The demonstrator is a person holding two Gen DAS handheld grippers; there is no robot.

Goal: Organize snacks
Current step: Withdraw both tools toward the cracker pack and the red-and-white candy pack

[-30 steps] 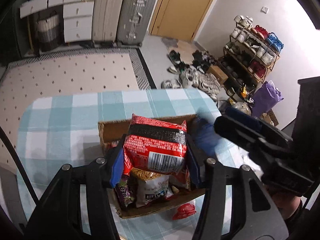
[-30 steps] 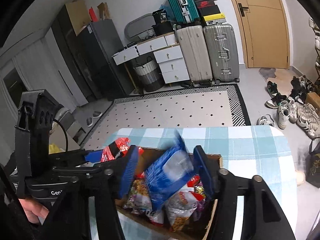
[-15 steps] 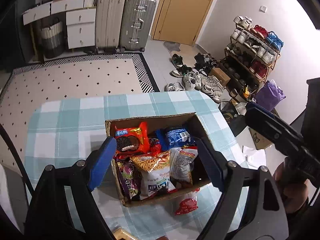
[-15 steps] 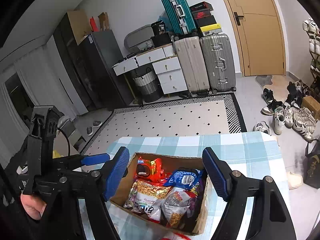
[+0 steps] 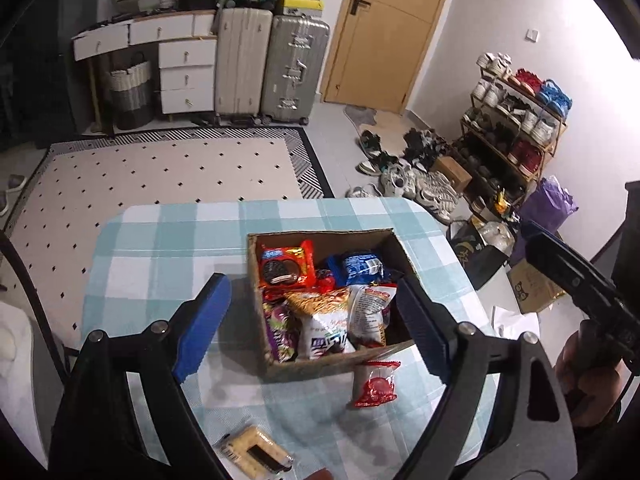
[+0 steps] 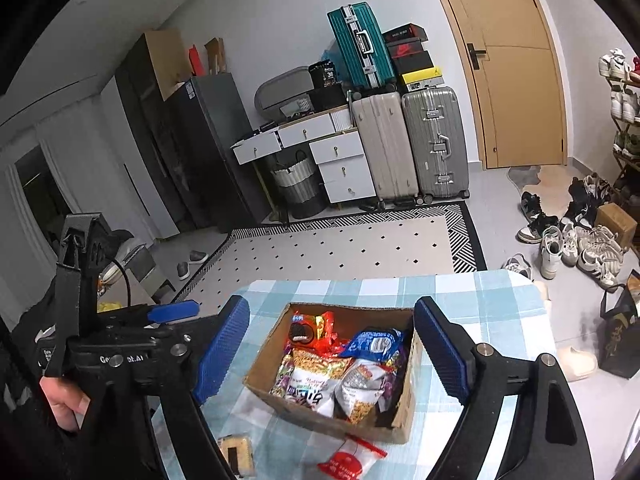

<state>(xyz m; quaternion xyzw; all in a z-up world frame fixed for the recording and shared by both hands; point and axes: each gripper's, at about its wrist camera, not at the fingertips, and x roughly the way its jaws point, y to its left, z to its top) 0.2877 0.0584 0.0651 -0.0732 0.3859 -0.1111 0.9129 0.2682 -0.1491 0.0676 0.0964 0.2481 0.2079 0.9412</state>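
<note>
Cardboard box (image 5: 340,364) full of snacks (image 5: 324,320)

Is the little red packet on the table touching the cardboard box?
Cannot tell. In both wrist views the little red packet has its top edge meeting the cardboard box front wall, but overlap could hide a gap.

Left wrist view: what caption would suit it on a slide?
Open tongs above a cardboard box full of snack bags, with a red packet and a cracker pack outside it on the checked tablecloth.

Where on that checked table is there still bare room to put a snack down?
The checked cloth left of the cardboard box lies bare, as does the strip behind it. The box is crammed; a red packet and a cracker pack crowd the near edge.
</note>
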